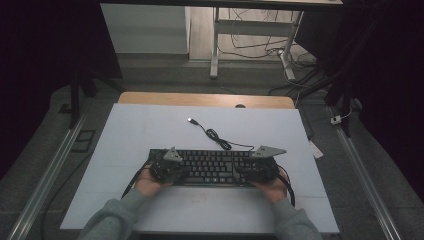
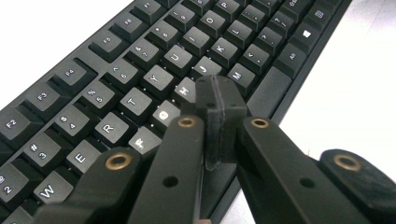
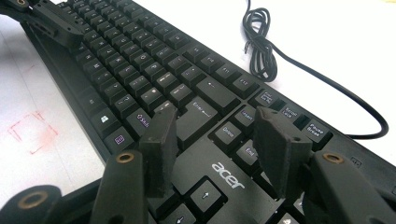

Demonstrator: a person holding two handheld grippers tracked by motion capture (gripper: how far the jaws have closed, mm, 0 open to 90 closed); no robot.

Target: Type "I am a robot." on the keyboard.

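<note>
While the keyboard [image 1: 212, 167] lies flat near the front edge of the white tabletop [image 1: 150, 125], the person has brought one hand-held gripper over each end of it. At the left, the left hand-held gripper [image 2: 219, 100] has its jaws pressed together with nothing between them, and the joined tip stands over the letter keys, close to the H [image 2: 185, 88] and J [image 2: 205, 68]. Closed like that the tip makes one narrow point, which looks suited to pressing a single key rather than grasping; whether it already touches a key I cannot tell. From above, the left hand-held gripper [image 1: 170, 167] sits over the keyboard's left part, with the forearm coming in from below.

At the right, the right hand-held gripper [image 3: 217, 140] holds its jaws apart and empty, hovering above the block between the Enter key [image 3: 198, 114] and the navigation keys, near the acer logo [image 3: 228, 175]. It seems to be waiting its turn, or steadying that end.

Behind the keyboard its cable [image 1: 217, 137] runs back in a loose bundle to an unplugged plug [image 1: 190, 120], lying clear of both hands. No containers stand on the tabletop.
</note>
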